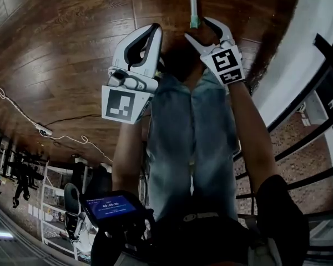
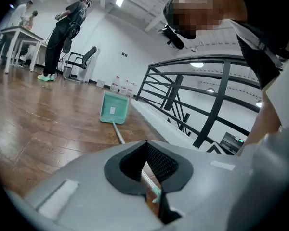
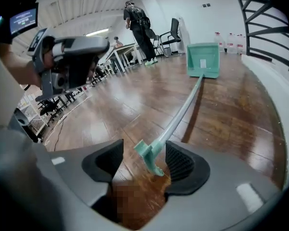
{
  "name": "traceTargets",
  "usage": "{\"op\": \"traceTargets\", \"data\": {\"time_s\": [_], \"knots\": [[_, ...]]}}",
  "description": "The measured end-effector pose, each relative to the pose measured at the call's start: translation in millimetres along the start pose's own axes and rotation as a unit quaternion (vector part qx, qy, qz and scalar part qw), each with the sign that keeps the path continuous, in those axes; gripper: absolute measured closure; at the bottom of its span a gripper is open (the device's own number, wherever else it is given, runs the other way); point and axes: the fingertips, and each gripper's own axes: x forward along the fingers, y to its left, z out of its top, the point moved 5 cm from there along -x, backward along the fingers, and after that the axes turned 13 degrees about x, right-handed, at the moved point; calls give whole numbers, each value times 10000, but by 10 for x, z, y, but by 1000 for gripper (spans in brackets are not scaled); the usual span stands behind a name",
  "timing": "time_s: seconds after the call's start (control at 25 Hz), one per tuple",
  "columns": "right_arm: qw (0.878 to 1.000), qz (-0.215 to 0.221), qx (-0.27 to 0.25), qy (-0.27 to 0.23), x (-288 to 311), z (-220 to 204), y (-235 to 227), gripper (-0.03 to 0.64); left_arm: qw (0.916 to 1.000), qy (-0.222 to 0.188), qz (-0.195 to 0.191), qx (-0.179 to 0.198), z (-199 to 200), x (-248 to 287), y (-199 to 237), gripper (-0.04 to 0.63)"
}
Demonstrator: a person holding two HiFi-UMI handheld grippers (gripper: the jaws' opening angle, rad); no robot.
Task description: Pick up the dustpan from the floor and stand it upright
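Observation:
The teal dustpan (image 3: 203, 59) lies on the brown wooden floor, its long pale handle (image 3: 183, 110) running back toward me. The handle's green hooked end (image 3: 151, 156) sits between the pads of my right gripper (image 3: 144, 160), closer to the right pad; the jaws stand wide and do not press on it. In the head view the right gripper (image 1: 196, 29) straddles that green end (image 1: 194, 22). My left gripper (image 1: 154, 31) hovers just left of it, shut and empty. The left gripper view also shows the dustpan (image 2: 114, 108) and handle (image 2: 118, 133) beyond its own jaws (image 2: 145, 143).
A white curb (image 1: 299, 54) and a black metal railing (image 2: 202, 105) run along the right. A person (image 3: 137, 28) stands far off by tables and a chair (image 3: 171, 35). A white cable (image 1: 41, 127) trails on the floor at left. My legs (image 1: 191, 143) are below the grippers.

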Motion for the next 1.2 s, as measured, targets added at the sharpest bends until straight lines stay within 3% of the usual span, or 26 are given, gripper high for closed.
{"op": "traceTargets", "data": {"time_s": [0.28,0.6,0.72,0.88,1.2], "knots": [[9996,110,35,247,216,-141,-136,348,10000,-10,27,-71,-41,-23,30,583],[9995,226,127,171,223,-115,-117,419,9994,138,147,276,77,164,116,583],[9993,252,271,81,75,-1,-51,433,9990,238,345,143,195,192,172,583],[9983,380,450,26,-229,241,102,466,9986,235,426,207,525,128,157,583],[9937,588,949,-142,-1075,913,487,482,9986,71,271,452,1646,-48,-43,583]]}}
